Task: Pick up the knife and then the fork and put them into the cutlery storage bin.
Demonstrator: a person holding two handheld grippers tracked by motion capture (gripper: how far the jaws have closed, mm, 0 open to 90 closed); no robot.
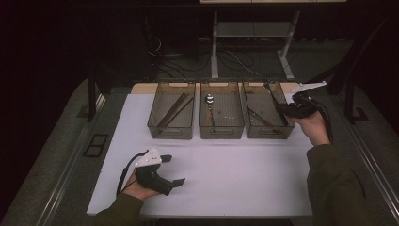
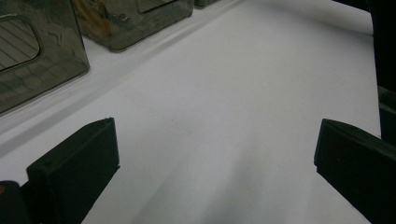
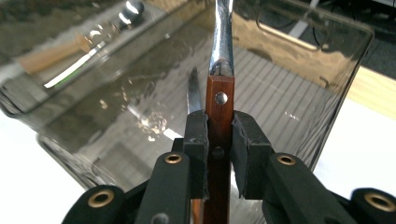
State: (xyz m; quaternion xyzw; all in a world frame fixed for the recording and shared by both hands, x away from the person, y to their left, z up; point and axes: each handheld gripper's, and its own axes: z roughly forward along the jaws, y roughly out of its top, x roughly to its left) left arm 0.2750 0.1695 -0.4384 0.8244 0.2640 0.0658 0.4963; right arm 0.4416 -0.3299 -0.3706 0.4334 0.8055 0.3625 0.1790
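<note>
**Stock entry: cutlery sorting at the third bin**

Item in hand: one piece of cutlery with a reddish-brown riveted wooden handle and a bright steel shaft [image 3: 219, 107]. Your right gripper [image 3: 219, 140] has its fingers closed on the handle, one black pad on each flank, the steel running up and away beyond the fingertips. Whether it ends in a blade or tines you cannot tell from here. Past the fingertips lies the right-hand smoky translucent plastic bin [image 1: 283, 120], so the piece hangs over that bin and is not yet set down in it.

Your left gripper [image 1: 171, 170] rests on the white counter [image 1: 226, 174] with its fingers spread wide and nothing between them; bare counter lies ahead of the fingertips, and bin walls show off to one side.

Count, as far as the dim high view allows:
- Bins: three, in a row across the far part of the counter.
- Left bin [image 1: 155, 117]: long thin brown sticks [image 1: 176, 109], probably two pairs of chopsticks; the exact number is unclear.
- Middle bin [image 1: 221, 128]: one wooden-handled spoon [image 1: 209, 108] with a shiny bowl.
- Right bin: at least one dark-handled piece [image 1: 261, 118] lying inside already, besides the one you hold.
- Grippers: two.
- Loose cutlery on the counter: nothing seen.

Progress, as a judgement: sorting looks nearly done. The held piece appears to be the last one; what remains is to lower it into the bin and let go.
</note>
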